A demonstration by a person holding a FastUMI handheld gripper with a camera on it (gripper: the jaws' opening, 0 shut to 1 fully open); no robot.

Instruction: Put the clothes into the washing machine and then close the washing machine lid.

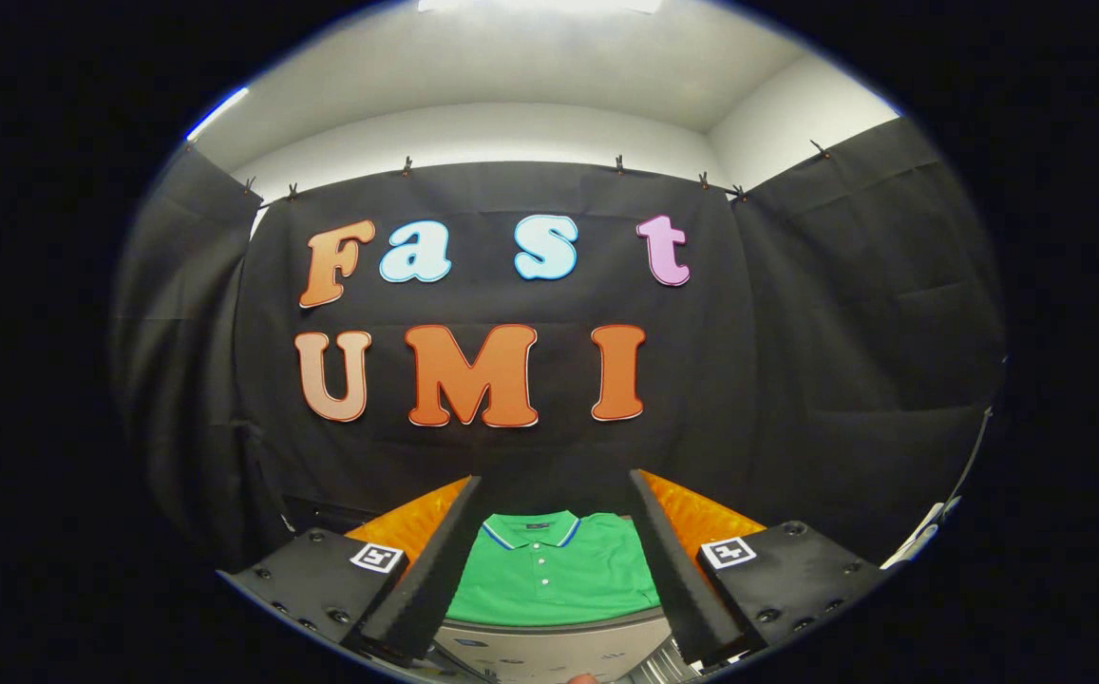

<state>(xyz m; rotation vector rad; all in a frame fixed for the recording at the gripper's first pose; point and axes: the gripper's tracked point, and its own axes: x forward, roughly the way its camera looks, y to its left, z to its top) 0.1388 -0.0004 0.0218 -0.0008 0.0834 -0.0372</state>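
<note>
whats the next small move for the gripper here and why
Probably ease the gripper forward and down onto the green polo shirt. Its fingers are spread open with nothing held, and the shirt lies flat on the orange surface just ahead, seen between them, not yet picked up.

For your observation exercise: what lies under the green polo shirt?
The green polo shirt lies flat on a surface whose pale front edge shows below it; the rest is covered. The open gripper frames it.
</note>
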